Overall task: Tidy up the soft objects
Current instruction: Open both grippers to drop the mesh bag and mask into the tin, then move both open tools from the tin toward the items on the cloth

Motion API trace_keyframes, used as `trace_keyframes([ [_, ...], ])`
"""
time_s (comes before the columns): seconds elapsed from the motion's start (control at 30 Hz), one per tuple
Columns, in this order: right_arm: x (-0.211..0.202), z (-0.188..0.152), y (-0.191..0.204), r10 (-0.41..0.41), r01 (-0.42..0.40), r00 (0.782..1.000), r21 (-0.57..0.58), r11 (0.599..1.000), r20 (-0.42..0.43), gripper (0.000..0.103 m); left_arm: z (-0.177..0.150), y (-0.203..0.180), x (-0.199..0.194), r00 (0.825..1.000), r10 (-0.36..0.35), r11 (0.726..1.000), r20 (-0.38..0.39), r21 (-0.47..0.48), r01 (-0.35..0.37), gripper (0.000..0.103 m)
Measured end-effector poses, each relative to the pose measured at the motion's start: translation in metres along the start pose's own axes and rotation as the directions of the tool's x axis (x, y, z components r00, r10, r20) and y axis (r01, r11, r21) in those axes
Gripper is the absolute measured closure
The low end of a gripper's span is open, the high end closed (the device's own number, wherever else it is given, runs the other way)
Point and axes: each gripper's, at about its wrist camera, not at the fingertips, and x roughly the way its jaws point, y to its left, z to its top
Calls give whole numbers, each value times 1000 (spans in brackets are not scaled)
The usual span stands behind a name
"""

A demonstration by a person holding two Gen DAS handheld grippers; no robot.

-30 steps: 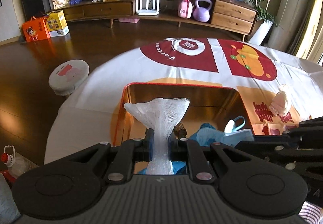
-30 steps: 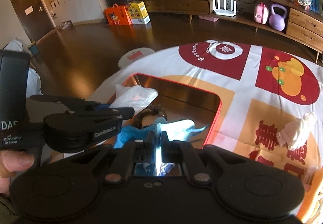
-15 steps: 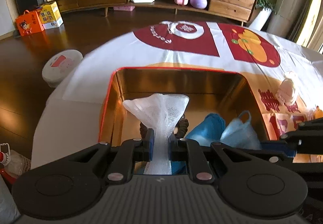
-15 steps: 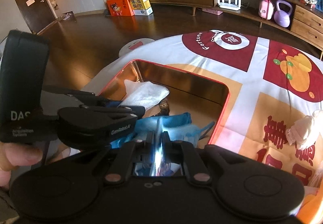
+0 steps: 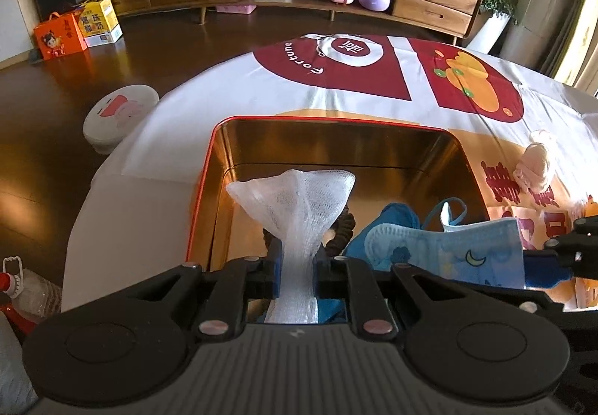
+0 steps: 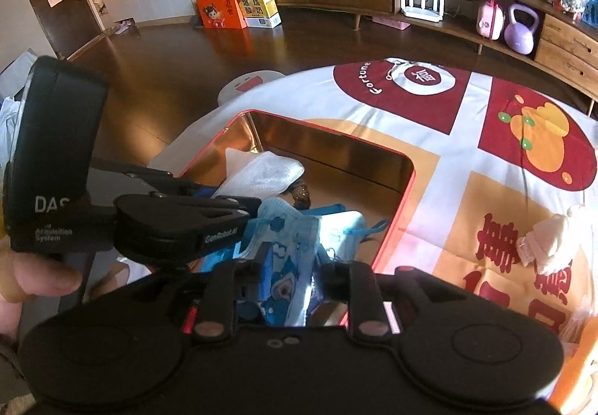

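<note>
Soft objects here all look light and limp, w/ no stiffness to speak of. White mesh cloth [image 5: 295, 205] is pinched at its gathered neck by the left gripper [image 5: 295, 274]; jaws nearly closed on it, and the top fans out loose over the gold tin [image 5: 336, 145]. It probably drops straight once let go, though the mesh could snag on a pad.

Blue printed face mask [image 6: 289, 265] sits betw. the jaws of the right gripper [image 6: 289, 278], which have just been opening; pads now stand apart from it, so it's slack, half draped over the tin's near edge. Best hold for a mask, I'd judge: the folded body, not the ear loops, which stretch and slip.

Count, as far as visible:
- cloths: 1 (held)
- blue masks / blue fabric pieces in or over the tin: approx. 2–3, overlapping, can't separate them surely
- dark scrunchie-like ring [image 5: 342, 231]: 1, in the tin behind the cloth
- pale pink soft item [image 5: 534, 168]: 1, out on the tablecloth [image 5: 261, 86], well apart from the tin
- tins: 1
</note>
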Motion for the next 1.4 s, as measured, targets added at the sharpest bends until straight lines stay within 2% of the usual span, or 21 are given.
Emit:
trace_keyframes([
  [0.1,-4,-2,-1,1,-1,1000,0,1000,3,75,-1,1,-4,1000,-2,1000,1,-10,2,87],
  [0.27,-14,-4,-2,1,-1,1000,1,1000,15,65,-2,0,-15,1000,-8,1000,23,-14,8,74],
  [0.43,-25,-7,-3,-3,3,999,0,1000,33,57,-3,-3,-26,999,-14,1000,40,-15,14,72],
  [0.5,-30,-8,-4,-2,2,999,2,1000,42,52,-5,-4,-31,999,-9,1000,45,-13,10,66],
  [0.53,-32,-8,-4,0,0,999,2,1000,45,51,-5,-4,-33,999,-8,1000,48,-12,9,52],
  [0.57,-34,-9,-4,-1,0,999,1,1000,47,50,-6,-4,-36,998,-8,1000,57,-12,9,45],
  [0.73,-47,-13,-4,-2,2,998,-6,1000,61,46,-8,-4,-48,997,-11,999,75,-33,14,44],
  [0.8,-54,-16,-5,0,1,997,-7,1000,71,39,-9,-6,-55,996,-10,1000,86,-29,12,43],
  [0.87,-60,-19,-6,3,-2,997,-6,1000,80,38,-10,-9,-62,995,-3,1000,100,-28,6,32],
  [0.97,-69,-21,-7,-1,2,996,-7,1000,90,36,-11,-12,-71,993,-3,1000,117,-24,6,29],
  [1.07,-79,-25,-9,3,-2,994,-3,1000,107,24,-12,-16,-78,992,-5,1000,124,-19,7,29],
  [1.23,-96,-31,-12,9,-10,991,5,1000,135,15,-17,-25,-91,989,-10,1000,150,-15,13,22],
  [1.4,-109,-38,-16,4,-5,989,10,1000,149,7,-21,-29,-104,984,-32,999,175,-31,38,21],
])
